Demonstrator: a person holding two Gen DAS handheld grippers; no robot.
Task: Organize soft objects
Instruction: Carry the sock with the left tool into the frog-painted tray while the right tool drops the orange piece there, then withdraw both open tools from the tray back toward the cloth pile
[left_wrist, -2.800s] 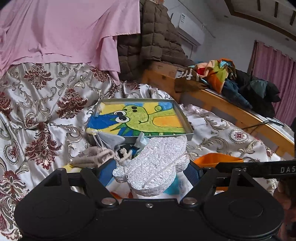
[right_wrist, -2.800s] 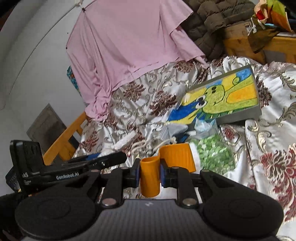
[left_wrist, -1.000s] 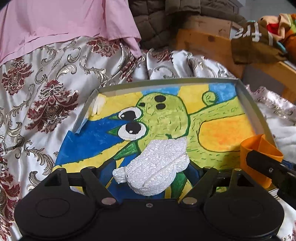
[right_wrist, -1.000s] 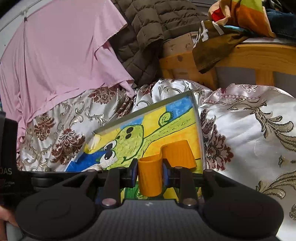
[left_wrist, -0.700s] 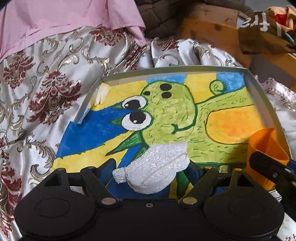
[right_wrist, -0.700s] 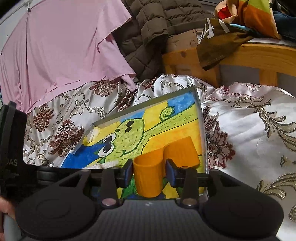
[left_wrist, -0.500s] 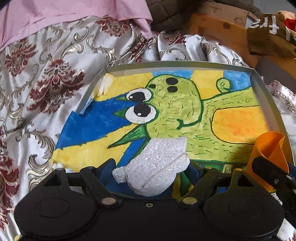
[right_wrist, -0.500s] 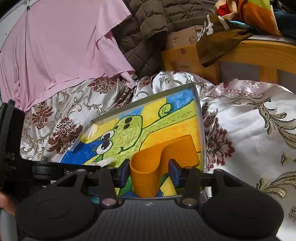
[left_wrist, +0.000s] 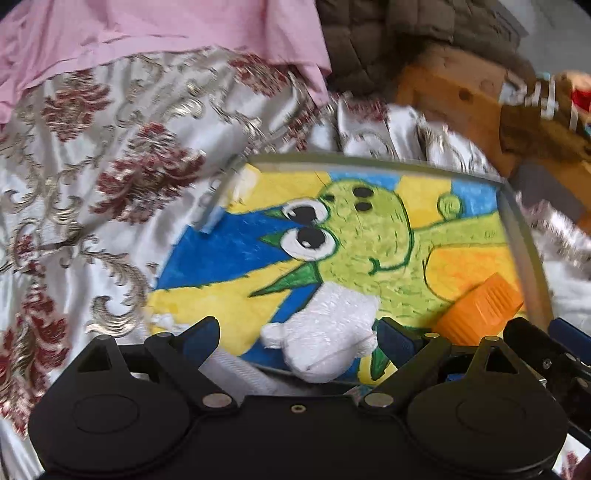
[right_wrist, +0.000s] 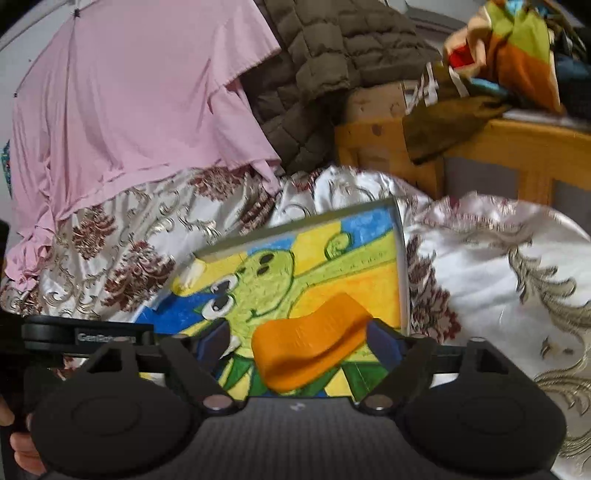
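Observation:
A shallow box with a painted green cartoon figure on its floor (left_wrist: 388, 236) lies on the patterned bedspread; it also shows in the right wrist view (right_wrist: 332, 258). My left gripper (left_wrist: 295, 341) is open, and a white foam piece (left_wrist: 325, 332) lies loose between its spread fingers at the box's near edge. My right gripper (right_wrist: 295, 341) is open too, and an orange soft piece (right_wrist: 310, 347) lies unfolded between its fingers over the box. The orange piece also shows in the left wrist view (left_wrist: 480, 310), at the box's near right corner.
A pink garment (right_wrist: 129, 110) and a brown quilted jacket (right_wrist: 332, 55) hang behind the bed. A wooden bed frame (right_wrist: 517, 155) with piled clothes (right_wrist: 517, 55) stands at the right. The silky bedspread (left_wrist: 92, 184) spreads around the box.
Both grippers came forward over the box. Then both opened: the white foam piece and the orange piece are released, and the orange piece has unfolded and dropped toward the box.

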